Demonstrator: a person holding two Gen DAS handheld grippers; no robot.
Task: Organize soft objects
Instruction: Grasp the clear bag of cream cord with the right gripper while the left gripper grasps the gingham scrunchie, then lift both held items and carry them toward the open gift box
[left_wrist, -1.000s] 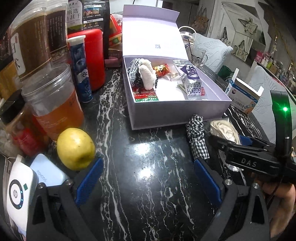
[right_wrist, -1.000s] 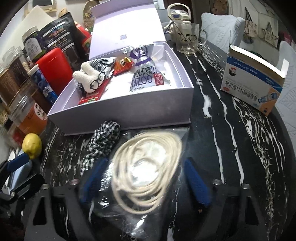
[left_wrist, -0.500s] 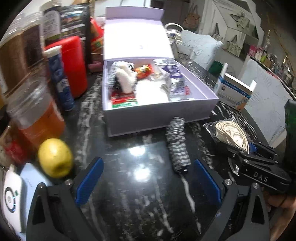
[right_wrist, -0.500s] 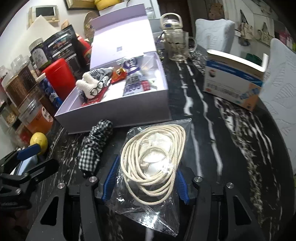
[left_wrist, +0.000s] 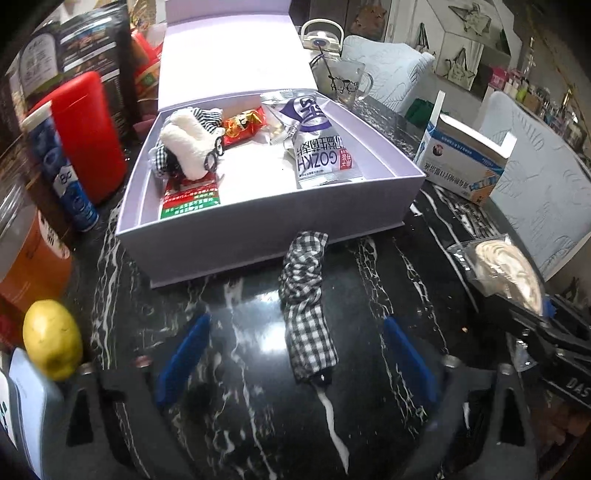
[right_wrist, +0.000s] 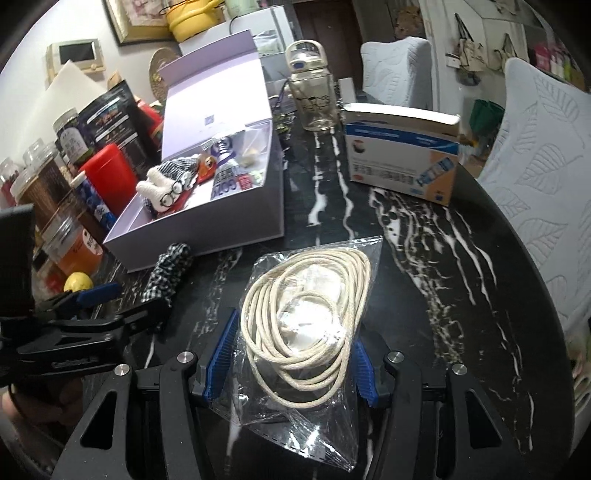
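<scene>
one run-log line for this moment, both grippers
left gripper: closing around checkered cloth, not pinched | right gripper: shut on bagged rope | lavender box: open

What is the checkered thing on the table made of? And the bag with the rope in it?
The checkered thing looks like soft woven cloth: matte, wrinkled, bunched into folds. The bag looks like thin clear plastic: shiny, crinkly, see-through. The rope inside seems to be cream cotton cord, dull and twisted, though it could be another fibre.
</scene>
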